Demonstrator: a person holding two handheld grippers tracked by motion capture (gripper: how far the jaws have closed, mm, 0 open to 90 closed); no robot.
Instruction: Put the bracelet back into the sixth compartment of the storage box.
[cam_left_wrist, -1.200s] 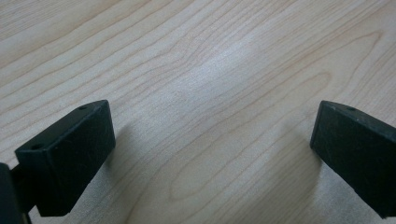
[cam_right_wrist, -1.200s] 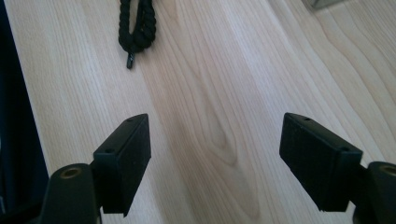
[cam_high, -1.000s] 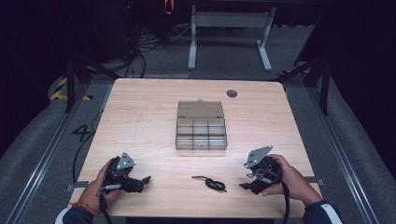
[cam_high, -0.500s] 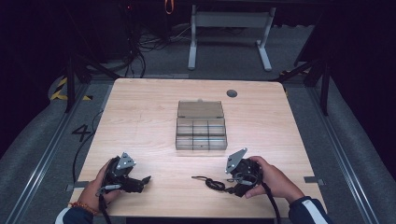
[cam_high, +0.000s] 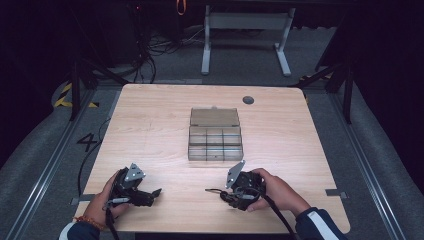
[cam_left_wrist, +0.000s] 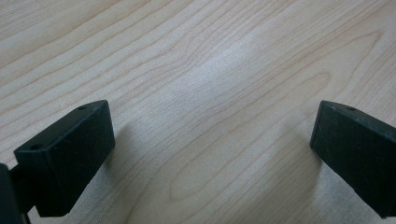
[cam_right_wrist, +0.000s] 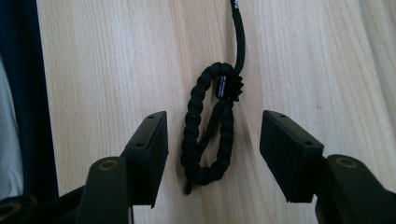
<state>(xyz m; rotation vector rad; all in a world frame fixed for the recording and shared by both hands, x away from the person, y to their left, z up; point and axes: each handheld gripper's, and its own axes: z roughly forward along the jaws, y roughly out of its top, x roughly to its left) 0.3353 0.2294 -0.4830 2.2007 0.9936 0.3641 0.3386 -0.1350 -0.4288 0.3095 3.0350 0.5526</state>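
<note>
The right gripper has been moved left along the near edge of the table in the last second; it is now set right at the cord, which was well apart from it before; so the grab looks close, and only a squeeze seems to be needed; the cord is seen lying flat on the wood near the front edge, between the two jaws of the right gripper; those jaws are held wide and nothing is touched by them yet; the left gripper has not been moved; it is rested on the table at the left, with its jaws spread wide over bare wood; a box with small parts and its lid up is seen in the middle of the table, behind the cord and apart from it; nothing is found in the way of the cord
</note>
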